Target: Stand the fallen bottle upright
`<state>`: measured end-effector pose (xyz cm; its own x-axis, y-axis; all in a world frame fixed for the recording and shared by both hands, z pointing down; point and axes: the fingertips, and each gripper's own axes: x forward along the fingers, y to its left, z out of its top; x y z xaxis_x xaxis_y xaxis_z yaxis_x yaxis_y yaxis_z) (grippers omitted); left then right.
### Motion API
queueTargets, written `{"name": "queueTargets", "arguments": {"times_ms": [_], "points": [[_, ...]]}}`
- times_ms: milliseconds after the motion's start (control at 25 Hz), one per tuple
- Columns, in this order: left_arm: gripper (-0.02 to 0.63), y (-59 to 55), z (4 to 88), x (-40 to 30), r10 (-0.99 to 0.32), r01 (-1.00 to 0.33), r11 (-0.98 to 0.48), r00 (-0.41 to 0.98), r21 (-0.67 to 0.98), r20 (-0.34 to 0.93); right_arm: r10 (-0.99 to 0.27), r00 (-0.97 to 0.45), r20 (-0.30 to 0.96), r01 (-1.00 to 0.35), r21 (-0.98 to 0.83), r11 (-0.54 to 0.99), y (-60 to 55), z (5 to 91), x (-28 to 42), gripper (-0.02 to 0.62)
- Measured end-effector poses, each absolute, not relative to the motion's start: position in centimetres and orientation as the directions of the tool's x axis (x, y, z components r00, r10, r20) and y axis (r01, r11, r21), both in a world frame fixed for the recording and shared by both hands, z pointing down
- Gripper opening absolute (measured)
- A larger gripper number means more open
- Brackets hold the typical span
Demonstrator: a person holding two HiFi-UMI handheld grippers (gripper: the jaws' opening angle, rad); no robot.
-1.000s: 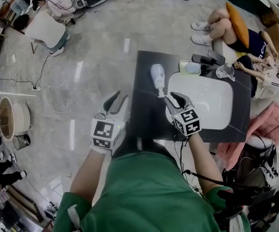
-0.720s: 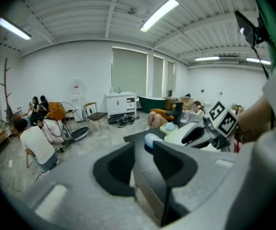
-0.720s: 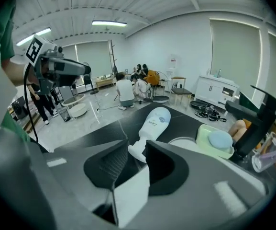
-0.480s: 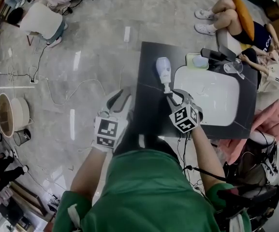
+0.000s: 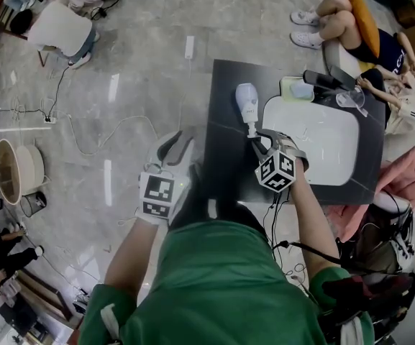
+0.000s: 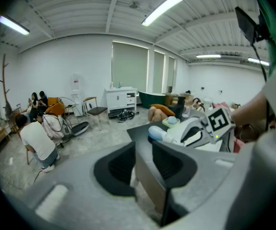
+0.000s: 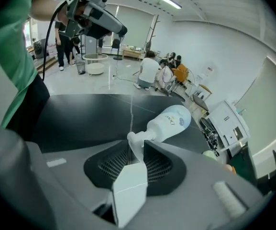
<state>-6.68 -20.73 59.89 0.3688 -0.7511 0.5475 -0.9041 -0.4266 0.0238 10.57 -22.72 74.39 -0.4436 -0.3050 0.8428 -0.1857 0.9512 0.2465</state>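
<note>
A white pump bottle (image 5: pixel 247 105) lies on its side on the black countertop (image 5: pixel 225 167), just beside a white basin (image 5: pixel 315 146), with grey stone floor (image 5: pixel 135 56) all around. My right tongs (image 7: pixel 136 146) stand open around its pump head (image 7: pixel 134 145). My left tongs (image 6: pixel 142 148), jaws apart and just narrowing slightly, hold nothing beyond the counter's edge.

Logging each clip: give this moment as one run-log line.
bottle: lying on dark counter | right gripper: open astride its pump | left gripper: beside counter, empty, jaws just closing slightly | upright: not yet
</note>
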Motion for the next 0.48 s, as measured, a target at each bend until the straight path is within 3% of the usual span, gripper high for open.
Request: {"name": "queueTargets", "arguments": {"times_ms": [200, 480], "points": [[0.105, -20.5, 60.5, -7.4, -0.749, -0.909, -0.415, 0.360, 0.030, 0.557, -0.256, -0.419, 0.871, -0.106, 0.232, 0.967, -23.2, 75.2, 11.0, 0.097], [0.097, -20.1, 60.3, -8.5, -0.755, -0.920, -0.389, 0.345, 0.043, 0.557, -0.233, -0.432, 0.871, -0.137, 0.192, 0.972, -22.5, 74.7, 10.2, 0.064]]}}
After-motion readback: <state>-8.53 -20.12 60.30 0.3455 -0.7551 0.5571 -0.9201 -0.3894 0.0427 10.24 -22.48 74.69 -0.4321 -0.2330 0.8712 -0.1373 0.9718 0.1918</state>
